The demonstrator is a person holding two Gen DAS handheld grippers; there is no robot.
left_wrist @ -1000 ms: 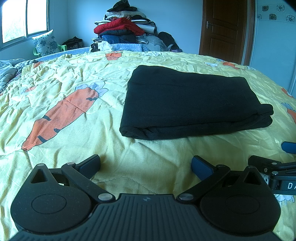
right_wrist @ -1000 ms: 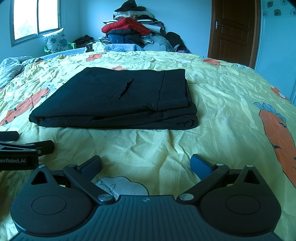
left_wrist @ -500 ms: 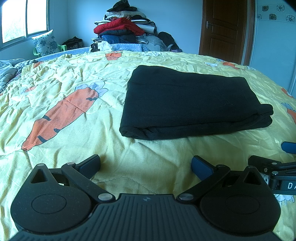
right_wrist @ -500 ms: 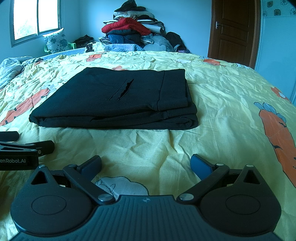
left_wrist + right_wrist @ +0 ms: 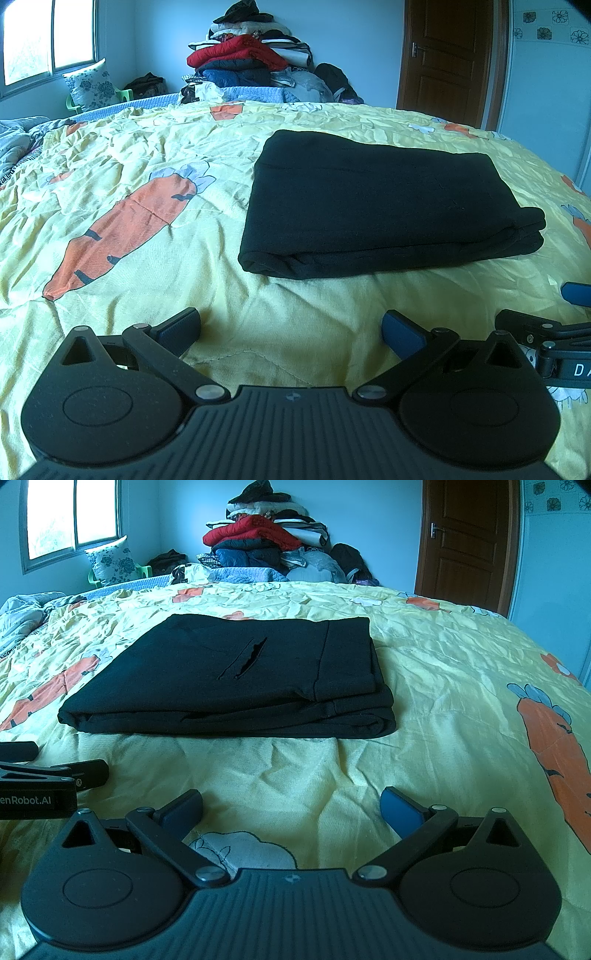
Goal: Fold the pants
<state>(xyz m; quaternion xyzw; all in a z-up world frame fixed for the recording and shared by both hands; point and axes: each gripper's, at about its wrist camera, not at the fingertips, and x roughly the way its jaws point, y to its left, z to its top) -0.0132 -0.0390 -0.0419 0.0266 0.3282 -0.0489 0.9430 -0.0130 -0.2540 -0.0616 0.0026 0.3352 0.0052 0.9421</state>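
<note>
Yellow quilted fabric printed with orange carrots covered the bed (image 5: 155,280), and both claws rested low over it at the near edge. At far left, a window (image 5: 48,37) stood above a floral pillow (image 5: 90,88). The left claw (image 5: 291,328) was spread wide, holding nothing, blue pads well apart. Ahead of it and slightly right lay the black pants (image 5: 384,199), folded into a flat rectangular stack on the bed, touching neither claw. A pile of clothes (image 5: 243,62) rose behind against the far wall. The right claw (image 5: 291,806) was likewise spread and empty, just beside the left one. In its view, a slit pocket showed on the pants' top layer. A brown door (image 5: 467,542) stood shut at far right.
</note>
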